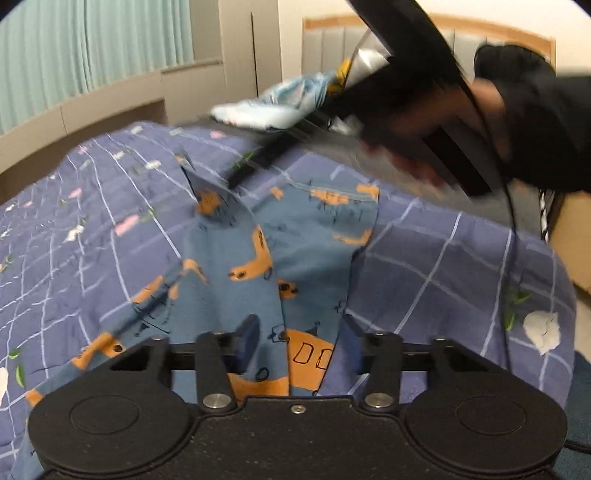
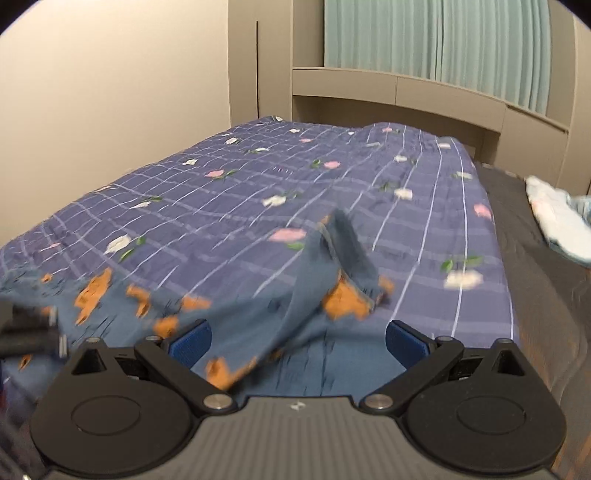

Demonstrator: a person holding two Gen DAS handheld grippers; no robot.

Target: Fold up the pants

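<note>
Blue pants [image 1: 258,258] with orange prints lie on a purple checked bedspread [image 1: 92,221]. My left gripper [image 1: 299,332] is open, its fingers either side of the pants' near end. In the left wrist view the right gripper [image 1: 247,170] shows blurred at the far end of the pants, held by a black-gloved hand [image 1: 517,122]. In the right wrist view my right gripper [image 2: 297,341] is open, low over the pants [image 2: 258,314], with a raised fold of cloth [image 2: 347,251] just ahead. The left gripper's edge [image 2: 33,332] shows at far left.
The bedspread [image 2: 295,177] covers most of the bed. A light blue and white cloth bundle [image 1: 273,103] lies on the dark mattress edge [image 2: 535,277] beyond it, also in the right wrist view [image 2: 557,225]. A headboard [image 1: 369,33], beige cabinets [image 2: 406,92] and green curtains [image 2: 443,44] stand behind.
</note>
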